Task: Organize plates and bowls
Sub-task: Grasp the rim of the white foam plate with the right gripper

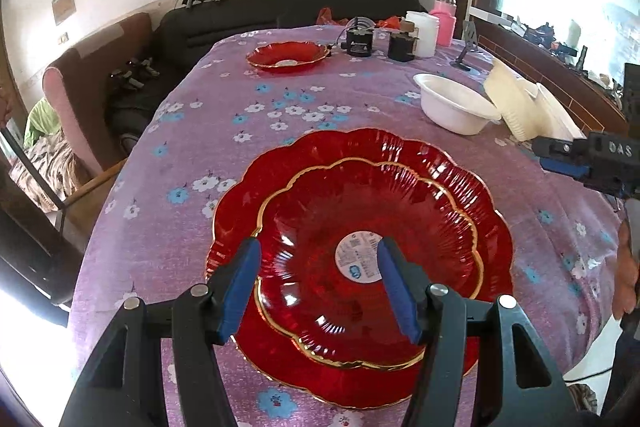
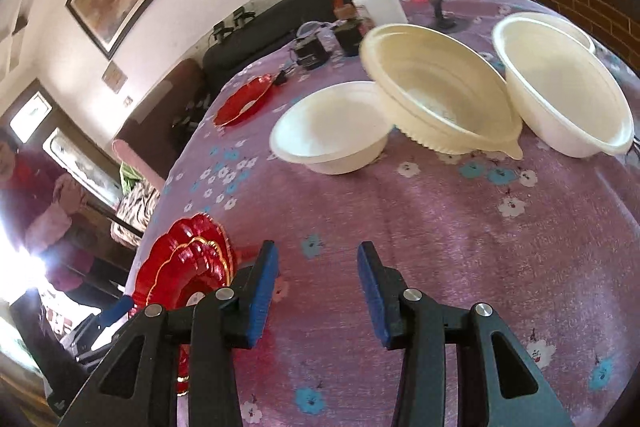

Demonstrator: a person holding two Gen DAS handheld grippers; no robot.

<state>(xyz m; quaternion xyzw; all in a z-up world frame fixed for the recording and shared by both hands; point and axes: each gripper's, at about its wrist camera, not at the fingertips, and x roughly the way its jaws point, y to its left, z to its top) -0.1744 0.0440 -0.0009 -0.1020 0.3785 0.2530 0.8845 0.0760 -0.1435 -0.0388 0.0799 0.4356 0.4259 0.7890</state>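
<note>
At about six o'clock on the table (image 1: 360, 99), a smaller red plate (image 1: 368, 267) nests in a larger red plate (image 1: 492, 227); a third red dish (image 1: 286, 55) sits toward twelve. They look like glass: stiff, slick and breakable, best pinched at the scalloped rim. The left gripper (image 1: 318, 285) hovers over the stack, jaws apart, holding nothing. Toward two o'clock stand white bowls (image 2: 332, 129), probably light, thin plastic, rim-grippable. The right gripper (image 2: 318, 291) is parted and empty above bare cloth.
</note>
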